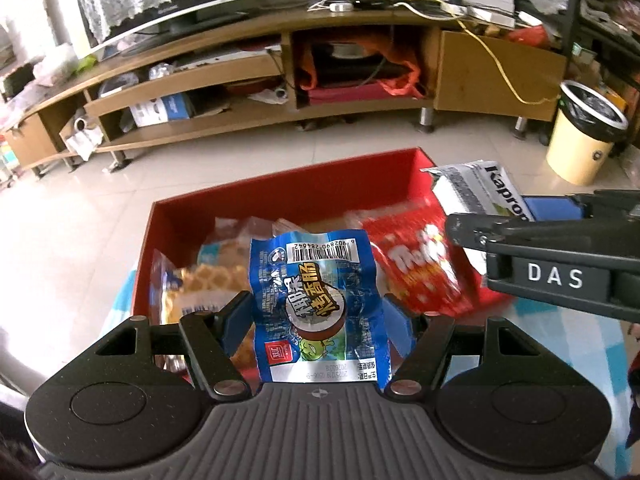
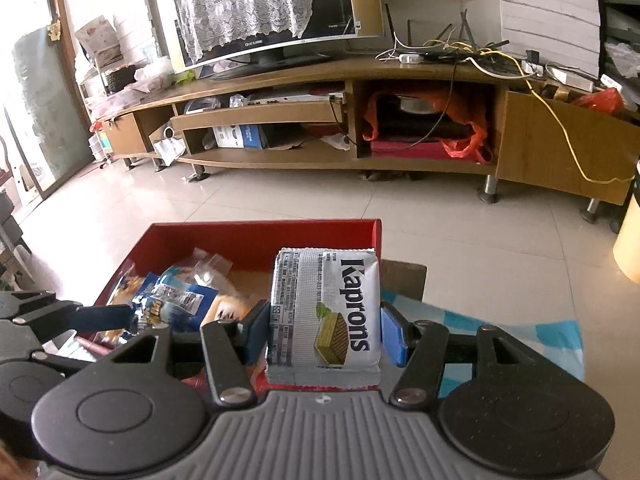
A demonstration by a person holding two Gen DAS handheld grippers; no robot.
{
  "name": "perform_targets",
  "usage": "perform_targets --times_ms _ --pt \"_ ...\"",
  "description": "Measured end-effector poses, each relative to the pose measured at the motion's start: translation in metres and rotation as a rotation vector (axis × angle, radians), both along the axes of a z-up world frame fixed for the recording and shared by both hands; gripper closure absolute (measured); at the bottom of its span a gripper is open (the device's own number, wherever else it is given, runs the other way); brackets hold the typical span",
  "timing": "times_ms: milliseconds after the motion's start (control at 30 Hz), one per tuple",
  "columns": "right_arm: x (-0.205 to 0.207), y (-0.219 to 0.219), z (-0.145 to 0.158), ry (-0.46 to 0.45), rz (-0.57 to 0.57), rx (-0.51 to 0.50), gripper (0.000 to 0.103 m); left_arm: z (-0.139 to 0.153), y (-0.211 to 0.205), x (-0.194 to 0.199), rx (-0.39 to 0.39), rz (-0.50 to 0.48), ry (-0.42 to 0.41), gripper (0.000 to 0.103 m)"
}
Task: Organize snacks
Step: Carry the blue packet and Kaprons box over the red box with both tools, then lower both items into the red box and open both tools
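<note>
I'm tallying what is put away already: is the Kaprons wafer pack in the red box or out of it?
Out: the Kaprons wafer pack is clamped in the right gripper, raised over the red box.

A table under a blue-and-white checked cloth (image 2: 500,344) carries an open red cardboard box (image 1: 280,188) of snack packets.

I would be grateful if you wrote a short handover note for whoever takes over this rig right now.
Left gripper: shut on the blue sausage packet, held over the red box.
Right gripper: shut on the Kaprons wafer pack, held near the box's right side.
Already in the box: a waffle pack, a red snack bag and other clear-wrapped snacks.
Done: both packets picked up.
Left: place both; I cannot tell whether they are going in or coming out. The box sits on a blue checked cloth.
</note>
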State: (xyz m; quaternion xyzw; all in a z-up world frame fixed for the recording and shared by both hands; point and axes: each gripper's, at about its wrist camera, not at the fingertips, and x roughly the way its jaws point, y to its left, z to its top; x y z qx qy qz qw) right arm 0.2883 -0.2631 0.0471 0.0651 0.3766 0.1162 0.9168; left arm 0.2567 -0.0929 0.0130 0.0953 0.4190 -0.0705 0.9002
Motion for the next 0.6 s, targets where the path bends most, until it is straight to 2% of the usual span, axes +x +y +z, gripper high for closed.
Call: perform_targets --times_ms 233,333,600 --pt "0.021 0.007 -0.017 0.010 0.021 -0.004 0.046 -0.010 0.007 0.022 0.012 0.043 0.002 0.027" --pt "0.025 0.006 -0.022 0.018 0.023 0.013 0.046 -0.010 0.008 0.022 0.019 0.050 -0.009 0.017" --pt "0.017 0.003 -0.015 -0.001 0.010 0.004 0.045 -0.002 0.007 0.012 0.022 0.034 -0.025 0.014"
